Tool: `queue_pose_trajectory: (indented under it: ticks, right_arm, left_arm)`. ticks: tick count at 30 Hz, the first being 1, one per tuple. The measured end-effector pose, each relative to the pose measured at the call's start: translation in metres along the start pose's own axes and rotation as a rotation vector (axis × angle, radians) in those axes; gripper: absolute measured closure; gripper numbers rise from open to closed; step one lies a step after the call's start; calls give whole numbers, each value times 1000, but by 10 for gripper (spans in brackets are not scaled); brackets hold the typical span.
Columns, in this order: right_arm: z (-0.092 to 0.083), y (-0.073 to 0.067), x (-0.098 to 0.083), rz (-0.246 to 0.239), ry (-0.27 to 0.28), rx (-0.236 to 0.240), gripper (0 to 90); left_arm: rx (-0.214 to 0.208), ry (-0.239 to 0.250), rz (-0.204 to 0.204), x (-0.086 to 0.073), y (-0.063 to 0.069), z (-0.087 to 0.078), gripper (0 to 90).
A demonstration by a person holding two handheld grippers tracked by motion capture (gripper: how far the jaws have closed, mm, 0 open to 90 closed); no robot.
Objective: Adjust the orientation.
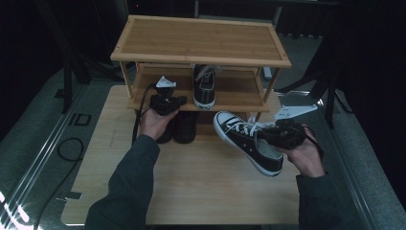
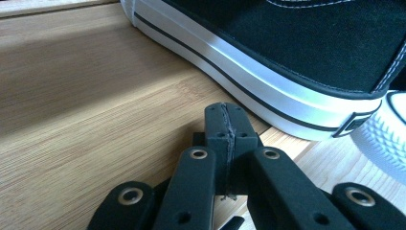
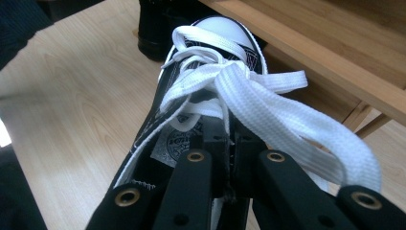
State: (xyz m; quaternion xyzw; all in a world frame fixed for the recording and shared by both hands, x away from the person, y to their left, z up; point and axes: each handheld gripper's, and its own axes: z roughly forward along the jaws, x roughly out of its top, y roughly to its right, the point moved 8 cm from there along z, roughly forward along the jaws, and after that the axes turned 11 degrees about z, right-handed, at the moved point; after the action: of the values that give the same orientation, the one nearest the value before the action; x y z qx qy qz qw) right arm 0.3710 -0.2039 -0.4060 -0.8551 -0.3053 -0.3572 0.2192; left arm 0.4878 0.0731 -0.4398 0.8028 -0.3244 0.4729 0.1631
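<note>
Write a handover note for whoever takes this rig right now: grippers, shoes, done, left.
Left hand-held gripper: shut, empty, at the rack's middle shelf beside the shelved sneaker.
Right hand-held gripper: shut on the second sneaker, gripping it at the tongue and holding it above the table.
Done: one sneaker on the shelf.
Left: probably set the held one beside it. Dark shoes stand under the rack.

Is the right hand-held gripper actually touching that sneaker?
Touching. In the right gripper view the right hand-held gripper is shut on the sneaker, at its tongue under the laces.
</note>
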Motion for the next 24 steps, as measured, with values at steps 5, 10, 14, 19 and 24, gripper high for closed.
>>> queue_pose_trajectory:
  ticks: [5,10,14,19,24]
  right_arm:
    - [-6,-3,3,-10,11,10,878]
    - [-11,-4,7,-16,19,10,877]
    - [-14,-3,12,-16,29,9,877]
    - [-18,-2,18,-15,41,2,877]
    - [-21,-1,24,-19,47,-8,878]
  left_arm:
    - [0,0,0,0,0,0,898]
    - [0,1,0,0,0,0,898]
    - [0,-1,1,0,0,0,898]
    - [-1,0,1,0,0,0,898]
    - [-2,-1,2,0,0,0,898]
